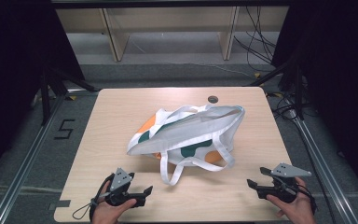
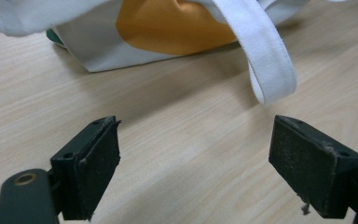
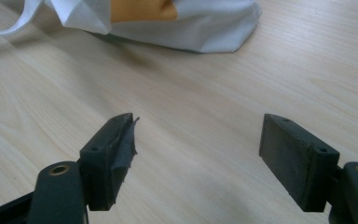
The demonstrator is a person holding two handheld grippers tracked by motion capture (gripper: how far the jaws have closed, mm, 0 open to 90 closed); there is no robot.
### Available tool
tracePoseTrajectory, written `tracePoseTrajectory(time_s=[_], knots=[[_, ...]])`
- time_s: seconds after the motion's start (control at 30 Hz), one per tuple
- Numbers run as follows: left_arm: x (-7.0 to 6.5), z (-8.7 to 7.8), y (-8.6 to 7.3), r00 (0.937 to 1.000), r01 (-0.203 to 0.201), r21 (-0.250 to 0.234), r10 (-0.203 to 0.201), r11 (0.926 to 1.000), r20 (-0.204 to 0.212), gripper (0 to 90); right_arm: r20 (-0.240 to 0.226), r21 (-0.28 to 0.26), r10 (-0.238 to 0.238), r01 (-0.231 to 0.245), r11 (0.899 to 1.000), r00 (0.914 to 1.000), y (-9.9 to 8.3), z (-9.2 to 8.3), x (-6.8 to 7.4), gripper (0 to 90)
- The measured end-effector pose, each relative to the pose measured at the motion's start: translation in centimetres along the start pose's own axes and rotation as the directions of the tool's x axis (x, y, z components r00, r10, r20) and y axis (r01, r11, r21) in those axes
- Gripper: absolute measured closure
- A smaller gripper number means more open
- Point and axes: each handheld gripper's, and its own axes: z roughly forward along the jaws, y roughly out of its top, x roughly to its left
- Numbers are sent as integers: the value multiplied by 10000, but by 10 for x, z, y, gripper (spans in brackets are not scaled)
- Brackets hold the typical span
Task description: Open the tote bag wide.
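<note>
Both the left gripper [image 1: 142, 192] and right gripper [image 1: 257, 178] rest wide open and empty on the table [image 1: 121, 112], flanking the white tote bag [image 1: 186, 135].

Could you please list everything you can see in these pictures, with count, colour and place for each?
tote bag: one, white with orange and green patches, lying on its side mid-table, mouth open.
bag handles: two white straps; one loops toward the near edge, the other lies along the bag's right side.
table: one, light wood, with a dark round hole near the far edge.
shelf unit: one, pale wood, on the floor beyond the table.
cables: several, black, on the floor far right.
left gripper: one, black, near-left table edge, jaws open, empty.
right gripper: one, black, near-right edge, jaws open, empty.
hands: two, holding the grippers.
</note>
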Motion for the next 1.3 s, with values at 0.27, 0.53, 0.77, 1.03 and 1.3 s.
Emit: tracePoseTrajectory(time_s=[0.27,0.53,0.77,1.03,1.3], knots=[[0,0,0,9995,-315,271,317,9991,-39,153,-64,-144,-346,345,9993,9994,1,0,-5,277],[0,1,0,9993,-366,217,364,9991,117,151,-89,-349,10,-14,9994,10000,5,0,-2,244],[-3,3,0,9966,-783,506,768,9956,299,155,-126,-389,30,-35,9992,9999,16,-3,2,233],[1,1,5,9967,-801,119,799,9967,152,352,-202,-545,-338,327,9980,9992,27,-6,2,327],[2,-2,19,9955,-562,-359,588,9978,748,671,-1135,-332,-777,743,9967,9905,52,-6,10,614]])
